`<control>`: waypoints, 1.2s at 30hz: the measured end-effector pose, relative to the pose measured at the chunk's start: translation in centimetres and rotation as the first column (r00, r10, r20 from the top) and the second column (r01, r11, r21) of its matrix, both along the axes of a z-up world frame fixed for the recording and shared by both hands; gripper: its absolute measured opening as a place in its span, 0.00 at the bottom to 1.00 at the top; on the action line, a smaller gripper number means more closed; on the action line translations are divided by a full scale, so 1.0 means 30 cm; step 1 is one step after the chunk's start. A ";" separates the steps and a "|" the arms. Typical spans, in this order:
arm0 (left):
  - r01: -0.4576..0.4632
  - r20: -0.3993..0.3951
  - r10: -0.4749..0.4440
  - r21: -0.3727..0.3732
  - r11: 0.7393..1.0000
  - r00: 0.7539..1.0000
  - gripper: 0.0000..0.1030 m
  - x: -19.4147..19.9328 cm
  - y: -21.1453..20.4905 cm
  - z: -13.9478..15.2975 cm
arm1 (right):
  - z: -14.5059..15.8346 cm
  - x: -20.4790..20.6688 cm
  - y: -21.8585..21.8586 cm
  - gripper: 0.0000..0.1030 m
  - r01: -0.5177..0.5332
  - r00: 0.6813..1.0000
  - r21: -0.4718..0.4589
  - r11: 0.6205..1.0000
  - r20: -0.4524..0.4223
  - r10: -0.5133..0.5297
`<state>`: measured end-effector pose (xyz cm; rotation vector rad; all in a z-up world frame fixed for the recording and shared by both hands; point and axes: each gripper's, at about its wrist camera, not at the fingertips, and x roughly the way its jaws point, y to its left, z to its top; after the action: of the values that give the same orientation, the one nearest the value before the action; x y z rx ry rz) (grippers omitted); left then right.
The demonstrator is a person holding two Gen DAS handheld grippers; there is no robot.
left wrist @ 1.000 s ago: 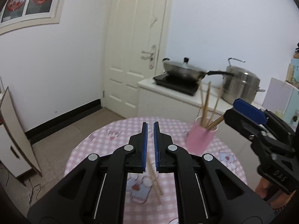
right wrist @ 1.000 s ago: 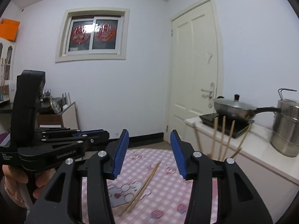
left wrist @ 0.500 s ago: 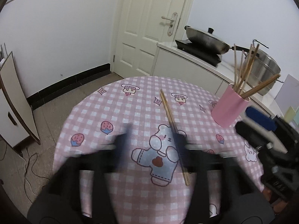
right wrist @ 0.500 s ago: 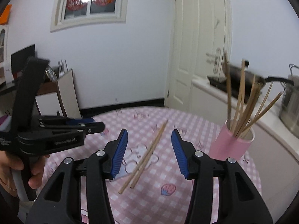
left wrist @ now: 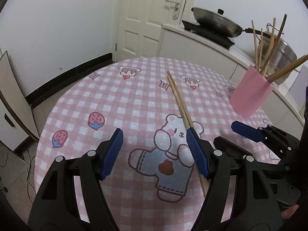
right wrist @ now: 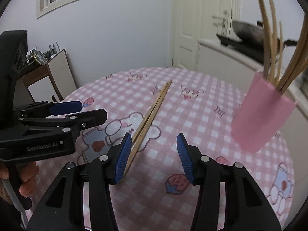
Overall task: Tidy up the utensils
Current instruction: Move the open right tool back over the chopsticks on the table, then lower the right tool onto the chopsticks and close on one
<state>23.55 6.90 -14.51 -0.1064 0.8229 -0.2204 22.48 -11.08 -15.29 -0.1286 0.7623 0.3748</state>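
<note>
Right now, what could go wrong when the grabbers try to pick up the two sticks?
The chopsticks lie flat, side by side, so a pinch might catch only one. Both the left gripper and the right gripper hang near them and might bump. The pink cup stands close and could tip.

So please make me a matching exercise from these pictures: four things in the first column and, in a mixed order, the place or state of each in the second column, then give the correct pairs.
Column one:
1. pair of chopsticks
2. pink cup
3. wok
4. left gripper

Column two:
A. on the cooktop by the door
B. lying flat across the checked tablecloth
C. jaws wide apart, nothing between them
D. standing near the table's edge, holding several chopsticks

Pairs: 1-B, 2-D, 3-A, 4-C
</note>
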 end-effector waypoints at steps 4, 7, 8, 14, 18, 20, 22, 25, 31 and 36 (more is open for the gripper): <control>-0.005 -0.012 0.005 -0.003 1.000 1.000 0.66 0.003 0.008 -0.015 | -0.003 0.023 0.011 0.45 -0.010 0.999 0.010 1.000 -0.030 0.010; -0.007 -0.014 0.007 -0.003 1.000 1.000 0.66 0.004 0.010 -0.020 | -0.012 0.034 0.029 0.44 -0.021 0.998 0.000 1.000 -0.051 0.021; -0.007 -0.014 0.007 -0.003 1.000 1.000 0.66 0.002 0.010 -0.020 | -0.016 0.038 0.033 0.45 -0.021 0.998 -0.005 1.000 -0.060 0.020; -0.010 -0.016 0.010 -0.004 1.000 1.000 0.66 0.003 0.011 -0.023 | -0.043 0.062 0.037 0.45 -0.026 0.994 -0.015 1.000 -0.106 0.024; -0.012 -0.021 0.011 -0.006 1.000 1.000 0.66 0.002 0.015 -0.026 | -0.051 0.068 0.031 0.46 -0.021 0.992 -0.012 1.000 -0.121 0.019; -0.013 -0.024 0.013 -0.003 1.000 1.000 0.66 0.002 0.013 -0.029 | -0.051 0.071 0.030 0.48 -0.017 0.992 -0.018 1.000 -0.122 0.015; -0.013 -0.029 0.013 -0.002 1.000 1.000 0.66 0.003 0.013 -0.031 | -0.051 0.071 0.027 0.48 -0.012 0.993 -0.034 0.999 -0.116 0.008; -0.012 -0.033 0.012 -0.012 1.000 0.999 0.66 0.002 0.018 -0.031 | -0.052 0.076 0.020 0.48 -0.016 0.991 -0.020 1.000 -0.131 0.013; -0.018 -0.039 0.017 -0.021 1.000 0.999 0.66 0.005 0.022 -0.030 | -0.050 0.076 0.023 0.48 -0.023 0.991 -0.014 1.000 -0.130 0.021; -0.023 -0.038 0.022 -0.016 1.000 0.999 0.66 0.004 0.025 -0.029 | -0.049 0.083 0.030 0.48 -0.010 0.993 -0.046 0.999 -0.119 0.004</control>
<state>23.69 7.64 -15.40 -0.1352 0.8570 -0.2045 24.97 -10.18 -16.76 -0.1542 0.8886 0.3740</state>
